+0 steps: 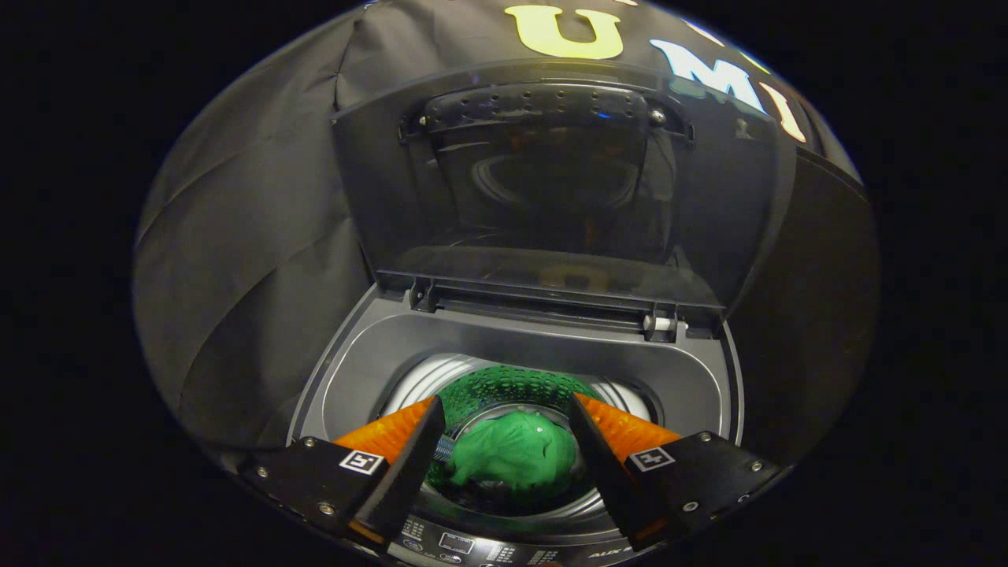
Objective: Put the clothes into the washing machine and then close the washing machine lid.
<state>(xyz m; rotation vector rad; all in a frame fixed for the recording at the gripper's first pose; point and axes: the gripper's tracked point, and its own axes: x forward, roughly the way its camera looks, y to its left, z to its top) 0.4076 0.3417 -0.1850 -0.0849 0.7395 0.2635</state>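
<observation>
My hand-held gripper [504, 441] hangs over the washing machine [677, 378], its fingers spread wide and gripping nothing. The green clothes [512, 457] lie down in the drum, below and between them. The lid [551, 181] stands upright.

The control panel [504, 551] at the washing machine's [693, 378] front edge carries small print, too blurred to read. Beside it, each finger bears a square coded marker [362, 461].
</observation>
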